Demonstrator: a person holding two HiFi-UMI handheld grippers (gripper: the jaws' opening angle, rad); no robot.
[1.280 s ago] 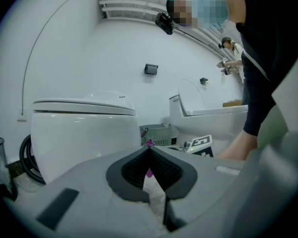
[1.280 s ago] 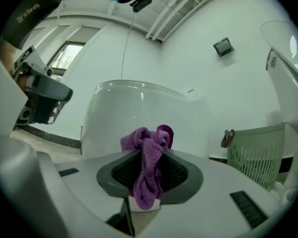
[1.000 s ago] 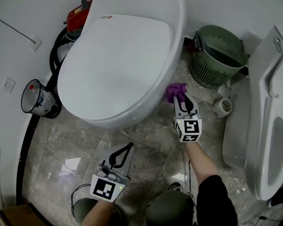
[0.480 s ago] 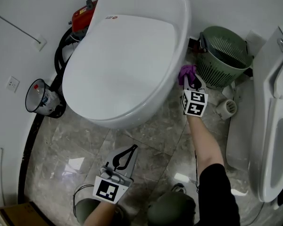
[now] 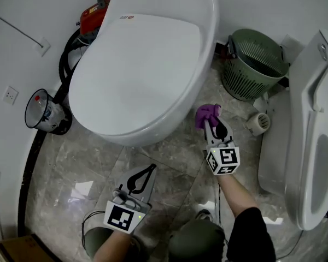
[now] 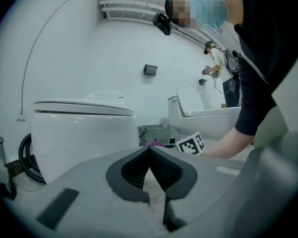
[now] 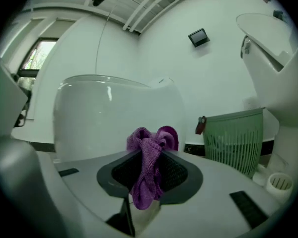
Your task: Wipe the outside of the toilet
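Observation:
A white toilet point(image 5: 142, 64) with its lid down fills the upper middle of the head view. My right gripper point(image 5: 212, 120) is shut on a purple cloth point(image 5: 206, 113), held low beside the toilet's right flank, a short way off the bowl. In the right gripper view the purple cloth point(image 7: 149, 167) bunches between the jaws, with the toilet bowl point(image 7: 114, 118) just ahead. My left gripper point(image 5: 146, 172) hovers over the floor in front of the bowl, shut on nothing. The left gripper point(image 6: 150, 150) view shows the toilet point(image 6: 79, 133) from the front.
A green slatted bin point(image 5: 254, 64) stands right of the toilet. A second white fixture point(image 5: 317, 146) runs along the right edge, with a small white drain piece point(image 5: 258, 123) beside it. Black hoses point(image 5: 68, 53), a red object point(image 5: 93, 16) and a clear cup point(image 5: 41, 113) sit at the left. The floor is marble tile.
My right gripper with the purple cloth swept up along the toilet's right side toward the bin, then came back down and toward me. The left gripper barely moved.

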